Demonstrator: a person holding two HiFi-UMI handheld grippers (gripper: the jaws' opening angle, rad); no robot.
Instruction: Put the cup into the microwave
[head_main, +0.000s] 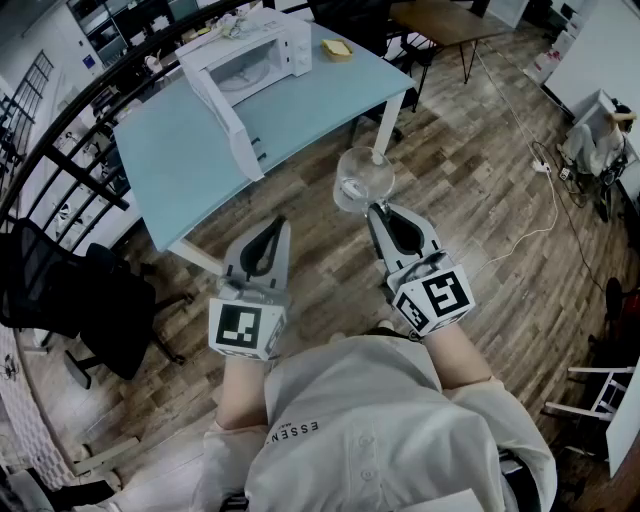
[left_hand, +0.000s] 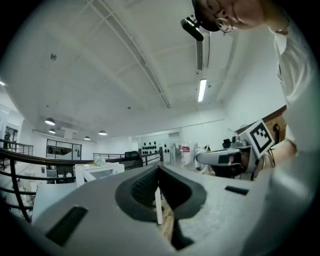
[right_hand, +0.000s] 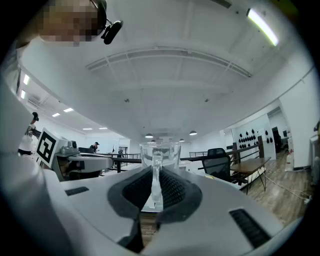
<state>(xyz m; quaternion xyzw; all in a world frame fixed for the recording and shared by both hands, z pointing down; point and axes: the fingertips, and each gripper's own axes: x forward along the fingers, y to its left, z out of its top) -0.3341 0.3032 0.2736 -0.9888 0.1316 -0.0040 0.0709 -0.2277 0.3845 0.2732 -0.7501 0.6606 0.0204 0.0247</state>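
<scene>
A clear glass cup (head_main: 363, 180) hangs in the air over the wooden floor, in front of the table. My right gripper (head_main: 378, 208) is shut on its handle, and in the right gripper view the cup (right_hand: 160, 152) stands upright just past the jaws. My left gripper (head_main: 277, 225) is level beside it, shut with nothing between its jaws. The white microwave (head_main: 262, 55) sits on the far part of the light-blue table (head_main: 330, 95), its door (head_main: 222, 115) swung wide open toward me. The left gripper view shows the cup (left_hand: 183, 154) at its right and the microwave (left_hand: 97, 172) further off at its left.
A yellow pad (head_main: 337, 49) lies on the table right of the microwave. A black office chair (head_main: 70, 290) stands at the left near a dark railing (head_main: 60, 130). A white cable (head_main: 520, 240) trails over the floor at the right. A wooden table (head_main: 445, 20) stands further back.
</scene>
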